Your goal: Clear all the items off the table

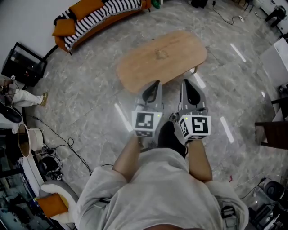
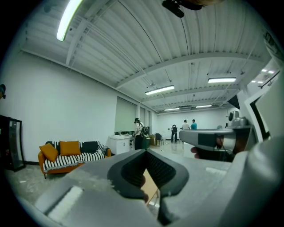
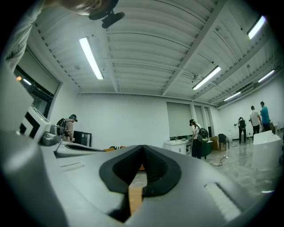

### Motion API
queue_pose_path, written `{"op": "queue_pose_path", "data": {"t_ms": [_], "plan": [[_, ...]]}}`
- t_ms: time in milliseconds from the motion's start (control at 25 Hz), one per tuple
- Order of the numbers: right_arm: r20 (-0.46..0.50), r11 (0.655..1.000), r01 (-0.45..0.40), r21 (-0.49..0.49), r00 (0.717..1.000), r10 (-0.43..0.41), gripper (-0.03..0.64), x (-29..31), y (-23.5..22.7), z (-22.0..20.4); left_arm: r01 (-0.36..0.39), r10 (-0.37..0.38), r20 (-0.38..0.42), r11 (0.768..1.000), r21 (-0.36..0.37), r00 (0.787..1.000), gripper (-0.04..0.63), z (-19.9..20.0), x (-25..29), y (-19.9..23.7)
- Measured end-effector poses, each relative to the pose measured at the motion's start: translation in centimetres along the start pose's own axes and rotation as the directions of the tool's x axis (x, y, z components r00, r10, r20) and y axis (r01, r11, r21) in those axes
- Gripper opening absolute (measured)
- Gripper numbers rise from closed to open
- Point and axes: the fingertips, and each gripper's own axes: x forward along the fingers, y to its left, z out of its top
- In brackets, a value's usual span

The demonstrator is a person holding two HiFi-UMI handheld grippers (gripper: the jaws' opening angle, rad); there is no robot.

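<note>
**Ana:** Around the table (image 1: 162, 58), what takes up the most room?

**Ben:** Grey marbled floor (image 1: 90, 103) on every side of it. Past the table's far left end an orange sofa (image 1: 96, 18) stands by the white wall, with a striped blanket (image 1: 112, 9) over it.

**Ana:** And the table?

**Ben:** It's oval, of light wood, and stands on the floor just ahead of the person. A faint mark sits near the middle of its top, too dim to name.

**Ana:** Where's the person?

**Ben:** On the table's near side, in a light shirt (image 1: 157, 188), with both forearms out toward it.

**Ana:** The grippers?

**Ben:** They're side by side at the table's near edge, close but apart. In the head view the left gripper (image 1: 155, 85) has its tip against that edge. The right gripper (image 1: 186, 84) is just beside it, toward the table's right end.

**Ana:** Open or closed?

**Ben:** Both are closed. In each gripper view the dark pads meet at the tip and grip nothing, and a sliver of the table's wood shows below them.

**Ana:** Smaller things?

**Ben:** A marker cube (image 1: 146, 122) sits on each gripper, on the side away from the table. The right hand (image 1: 173, 134) wears a black glove. A cable (image 1: 63, 137) trails on the floor off the table's left. People (image 3: 197, 133) stand well beyond the table.
</note>
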Motion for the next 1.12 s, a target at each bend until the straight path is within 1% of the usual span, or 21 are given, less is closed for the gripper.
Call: {"op": "queue_pose_path", "data": {"t_ms": [160,360,440,520,600,640,760,880,1000,1120], "plan": [[-0.035,1.000,0.011,-0.015,0.999,-0.011,0.006,5.1,-4.5,-1.2,-0.026,0.026,-0.001,1.000,0.011,1.000,0.020,0.9,6.3,1.5],[-0.043,0.999,-0.035,0.007,0.998,0.035,0.006,11.3,-10.1,-1.0,-0.033,0.033,-0.023,0.999,0.007,0.999,0.020,1.7,15.2,0.9],[-0.043,0.999,-0.044,0.020,0.998,0.045,0.006,13.3,-12.7,-1.3,-0.036,0.037,-0.039,0.999,0.025,0.999,0.020,1.8,18.4,0.4],[-0.037,0.998,-0.040,0.046,0.998,0.042,0.006,15.0,-14.7,-1.7,-0.031,0.034,-0.053,0.998,0.061,0.998,0.020,2.1,20.9,0.0],[-0.026,0.996,-0.020,0.082,0.999,0.022,0.006,16.2,-16.0,-1.7,-0.017,0.024,-0.064,0.995,0.095,0.998,0.020,2.6,22.5,0.0],[-0.022,0.995,-0.010,0.096,1.000,0.012,0.006,16.6,-16.4,-1.7,-0.013,0.020,-0.070,0.995,0.100,0.997,0.020,2.8,23.0,0.3],[-0.018,0.994,0.007,0.109,1.000,-0.005,0.006,17.2,-18.1,-1.6,-0.015,0.023,-0.090,0.996,0.087,0.996,0.020,2.7,24.6,0.8],[-0.026,0.991,0.027,0.127,0.999,-0.024,0.006,17.7,-20.6,-2.5,-0.004,0.016,-0.109,0.995,0.102,0.994,0.020,2.1,26.8,0.0],[-0.051,0.989,0.045,0.139,0.998,-0.038,0.006,18.8,-22.4,-3.9,0.023,-0.009,-0.138,0.995,0.099,0.990,0.020,1.1,28.9,-0.3],[-0.091,0.986,0.067,0.149,0.994,-0.054,0.006,20.5,-23.8,-5.9,0.038,-0.023,-0.174,0.996,0.086,0.985,0.020,-0.3,30.8,0.7]]}}
